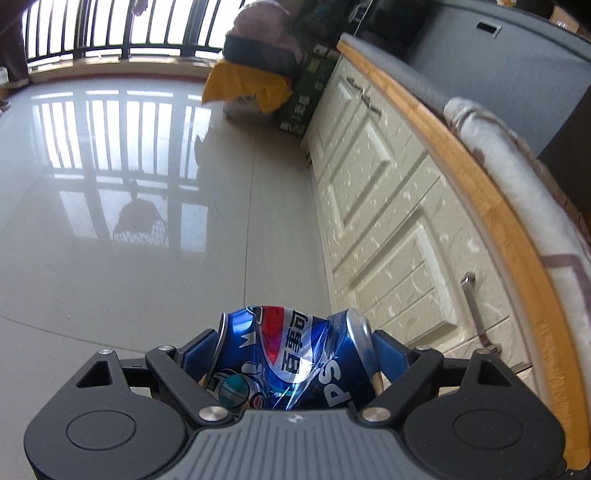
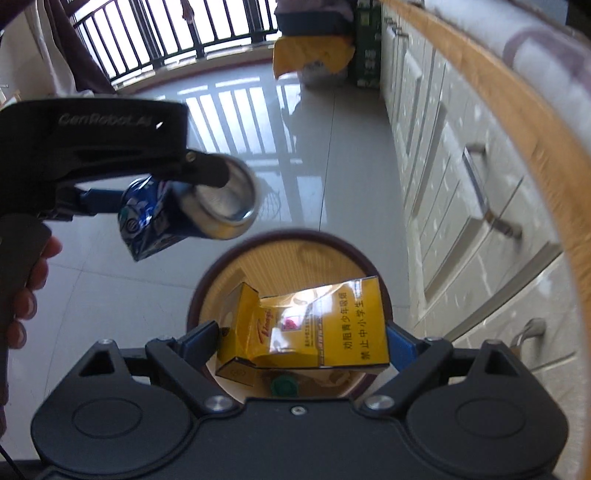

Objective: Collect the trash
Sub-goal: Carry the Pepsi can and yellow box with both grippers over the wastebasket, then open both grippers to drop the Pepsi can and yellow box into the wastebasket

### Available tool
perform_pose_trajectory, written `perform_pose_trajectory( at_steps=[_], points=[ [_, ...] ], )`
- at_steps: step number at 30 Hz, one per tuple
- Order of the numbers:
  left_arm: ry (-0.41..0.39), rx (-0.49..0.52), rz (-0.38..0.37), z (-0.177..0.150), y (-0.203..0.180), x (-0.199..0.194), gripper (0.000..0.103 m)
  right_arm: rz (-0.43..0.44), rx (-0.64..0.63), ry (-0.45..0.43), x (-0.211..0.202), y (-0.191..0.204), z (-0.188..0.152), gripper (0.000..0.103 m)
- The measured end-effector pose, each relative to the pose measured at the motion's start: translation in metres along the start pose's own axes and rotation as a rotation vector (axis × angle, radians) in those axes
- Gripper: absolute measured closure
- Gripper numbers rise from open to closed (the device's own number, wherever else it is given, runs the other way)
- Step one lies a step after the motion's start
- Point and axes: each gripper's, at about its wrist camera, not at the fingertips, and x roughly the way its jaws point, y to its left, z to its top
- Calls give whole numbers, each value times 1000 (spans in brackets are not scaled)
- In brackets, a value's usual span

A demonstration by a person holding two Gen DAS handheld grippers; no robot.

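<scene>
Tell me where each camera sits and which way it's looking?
Left wrist: sits on the left gripper, looks down along its fingers at the crushed blue can it clamps, the floor and cabinets beyond.
Right wrist: sits on the right gripper, looks down at the yellow cigarette pack it clamps above a round bin; a hand shows.
Shared: can, floor, cabinets, balcony railing.

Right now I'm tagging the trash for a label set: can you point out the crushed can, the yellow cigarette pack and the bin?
crushed can (image 1: 291, 354), left wrist view, dented blue side.
yellow cigarette pack (image 2: 332, 328), right wrist view, printed front face.
bin (image 2: 291, 240), right wrist view, far dark rim.
</scene>
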Motion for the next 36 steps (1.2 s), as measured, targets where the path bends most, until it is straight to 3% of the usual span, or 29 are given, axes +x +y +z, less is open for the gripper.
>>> perform_pose_trajectory(
  at_steps=[10,13,15,25,36],
  points=[
    [68,-23,20,-18,8,56,12,27,3,78,26,-14,-8,9],
    [87,-41,24,-24,11,68,0,32,2,85,32,-17,-9,9],
    [99,-42,27,-28,14,73,0,30,1,96,36,-19,-11,9],
    [239,-1,78,-46,29,89,0,36,-28,162,60,-19,-16,9],
    [264,3,98,-50,36,84,0,68,-53,157,72,-22,-16,9]
  ],
)
